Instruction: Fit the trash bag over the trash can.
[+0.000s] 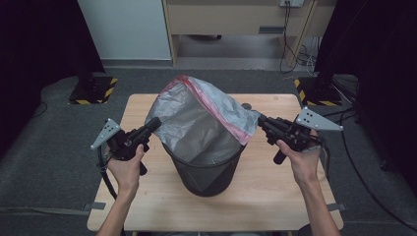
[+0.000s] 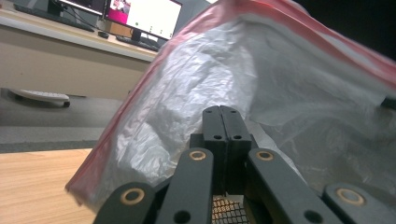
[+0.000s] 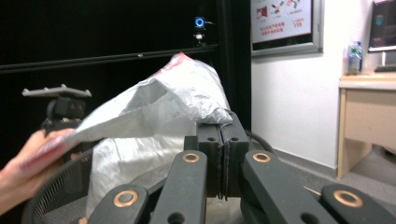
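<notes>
**Liner held wide over the bin, both claws pinched on its edge**

I start with the bench [image 1: 147, 206], a pale wooden top that carries the work at its middle. On it stands the black mesh waste bin [image 1: 206, 172], upright and roughly between my two hands. Over the bin sits the grey plastic liner bag [image 1: 196, 123] with its red-edged mouth, ballooned up and tilted away from me. Its lower part drops inside the mesh wall while the rim rides well above the bin's lip. I judge the bag is being spread so its mouth can come down around the rim, which is why each side is held apart and high.

My left claw [image 1: 153, 125] meets the bag's left edge. In the left gripper view its jaws are pressed fully together, and the film [image 2: 289, 88] bulges just beyond them, so I take it to be gripping a fold of the liner. My right claw [image 1: 260, 119] grips the opposite corner. In the right gripper view its jaws are likewise closed tight, with the bag's crumpled corner [image 3: 205, 107] lying on top of them, and the mesh of the bin [image 3: 60, 191] shows below.
</notes>
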`<state>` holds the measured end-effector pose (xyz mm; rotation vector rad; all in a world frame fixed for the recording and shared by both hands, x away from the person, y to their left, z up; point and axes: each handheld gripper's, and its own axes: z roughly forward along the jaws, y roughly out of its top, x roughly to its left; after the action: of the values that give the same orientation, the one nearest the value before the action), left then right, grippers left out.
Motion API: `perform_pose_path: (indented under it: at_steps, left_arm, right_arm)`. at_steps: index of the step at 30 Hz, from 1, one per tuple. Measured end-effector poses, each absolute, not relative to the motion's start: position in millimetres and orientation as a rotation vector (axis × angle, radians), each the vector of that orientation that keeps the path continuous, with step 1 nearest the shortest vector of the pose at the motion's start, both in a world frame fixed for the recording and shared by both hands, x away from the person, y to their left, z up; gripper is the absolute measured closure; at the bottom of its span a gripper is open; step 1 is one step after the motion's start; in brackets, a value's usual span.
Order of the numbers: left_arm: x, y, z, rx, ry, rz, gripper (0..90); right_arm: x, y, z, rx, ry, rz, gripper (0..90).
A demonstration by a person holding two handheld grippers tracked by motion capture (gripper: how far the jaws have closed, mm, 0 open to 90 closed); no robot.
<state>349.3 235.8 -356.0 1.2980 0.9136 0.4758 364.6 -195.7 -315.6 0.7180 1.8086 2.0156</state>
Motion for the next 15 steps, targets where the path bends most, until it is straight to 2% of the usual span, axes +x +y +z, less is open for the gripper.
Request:
perform_pose_path:
  at_steps: [12, 15]
  left_arm:
    - [354, 234, -351, 1.320, 0.900, 0.539, 89.9]
    - [351, 233, -346, 1.310, 0.878, 0.564, 87.2]
  right_arm:
    - [371, -204, -353, 0.765, 1.816, 1.929, 88.5]
    - [371, -204, -359, 0.764, 1.813, 1.929, 88.2]
